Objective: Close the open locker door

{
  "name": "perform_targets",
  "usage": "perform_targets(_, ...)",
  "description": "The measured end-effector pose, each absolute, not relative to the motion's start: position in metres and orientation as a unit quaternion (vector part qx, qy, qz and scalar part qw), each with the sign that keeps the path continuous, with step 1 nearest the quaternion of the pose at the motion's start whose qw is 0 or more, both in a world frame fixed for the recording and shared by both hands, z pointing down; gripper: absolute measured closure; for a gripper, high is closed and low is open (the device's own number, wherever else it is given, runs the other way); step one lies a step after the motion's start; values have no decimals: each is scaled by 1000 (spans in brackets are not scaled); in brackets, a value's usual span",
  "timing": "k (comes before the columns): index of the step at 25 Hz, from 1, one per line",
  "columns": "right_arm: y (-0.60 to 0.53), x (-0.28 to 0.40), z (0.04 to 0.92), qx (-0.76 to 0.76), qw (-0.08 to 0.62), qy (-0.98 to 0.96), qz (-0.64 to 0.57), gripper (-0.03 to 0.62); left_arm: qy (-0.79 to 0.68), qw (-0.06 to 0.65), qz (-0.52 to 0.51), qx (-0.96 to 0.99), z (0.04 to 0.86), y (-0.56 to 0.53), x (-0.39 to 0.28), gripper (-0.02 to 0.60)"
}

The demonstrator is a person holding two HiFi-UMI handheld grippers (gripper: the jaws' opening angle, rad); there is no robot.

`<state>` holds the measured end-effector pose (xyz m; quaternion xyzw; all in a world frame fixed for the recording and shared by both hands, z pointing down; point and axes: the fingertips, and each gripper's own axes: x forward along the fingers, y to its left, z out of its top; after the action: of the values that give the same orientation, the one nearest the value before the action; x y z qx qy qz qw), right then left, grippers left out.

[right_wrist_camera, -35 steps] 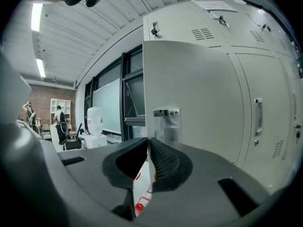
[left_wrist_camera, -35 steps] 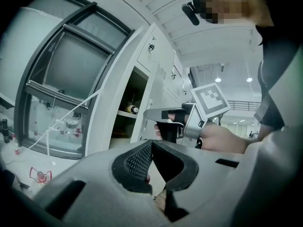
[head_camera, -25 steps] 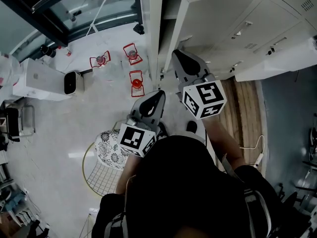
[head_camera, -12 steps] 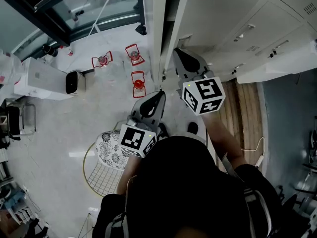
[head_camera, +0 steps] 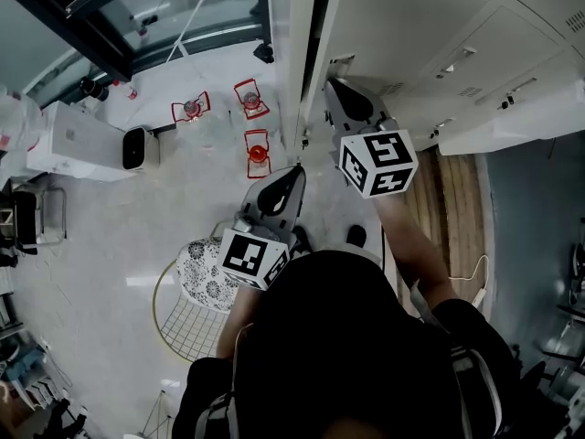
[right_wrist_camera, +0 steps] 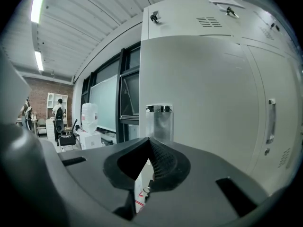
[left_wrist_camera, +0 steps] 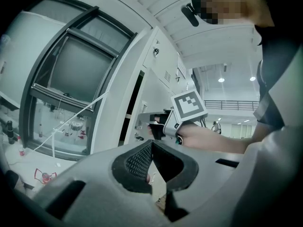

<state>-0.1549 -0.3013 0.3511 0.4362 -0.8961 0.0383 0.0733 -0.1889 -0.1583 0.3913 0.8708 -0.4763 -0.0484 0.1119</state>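
White locker door (head_camera: pixel 402 35) ajar | red stands (head_camera: pixel 258 152), wire stool (head_camera: pixel 194 311) on floor

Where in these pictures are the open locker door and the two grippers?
open locker door (right_wrist_camera: pixel 203 108), right gripper view, bare middle of its white panel.
right gripper (head_camera: pixel 332 88), head view, tips of its shut jaws.
left gripper (head_camera: pixel 297 170), head view, tips of its jaws.

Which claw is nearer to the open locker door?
Right. The right claw points at the face of the locker door, close in front of it. The left claw sits further back, to the left of the door's edge.
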Motion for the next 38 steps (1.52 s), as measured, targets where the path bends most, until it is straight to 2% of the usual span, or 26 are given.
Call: perform_targets(38, -344, -165, 361, 450, 98, -887, 24, 590, -476, 117, -48, 870, 394, -153, -197, 563)
